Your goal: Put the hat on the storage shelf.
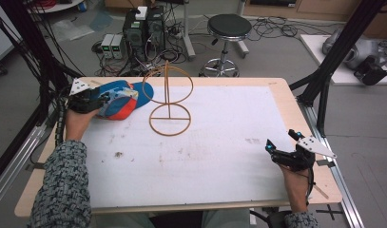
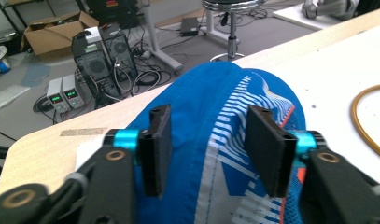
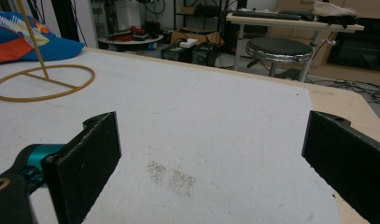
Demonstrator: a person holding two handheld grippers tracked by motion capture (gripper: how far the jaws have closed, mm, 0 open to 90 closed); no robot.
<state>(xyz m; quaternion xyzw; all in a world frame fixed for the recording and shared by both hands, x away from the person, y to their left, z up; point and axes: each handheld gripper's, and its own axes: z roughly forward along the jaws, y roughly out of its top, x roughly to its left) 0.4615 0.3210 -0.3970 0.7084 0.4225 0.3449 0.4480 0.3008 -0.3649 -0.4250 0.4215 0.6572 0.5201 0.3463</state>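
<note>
The cap (image 1: pixel 120 99), blue with orange and white, lies at the far left corner of the table (image 1: pixel 276 102), its brim just beside the wire stand (image 1: pixel 169 102). The left gripper (image 1: pixel 97 100) is on the cap's crown; in the left gripper view its jaws sit apart on either side of a fold of blue cloth (image 2: pixel 206 140), and whether they pinch it I cannot tell. The right gripper (image 1: pixel 273 148) rests well apart from the stand, near the table's right edge, jaws spread wide over bare white tabletop.

The cap (image 2: pixel 225 140) between the left tool's (image 2: pixel 211 149) jaws is soft cloth; the tabletop (image 1: pixel 229 142) beyond is rough white.
</note>
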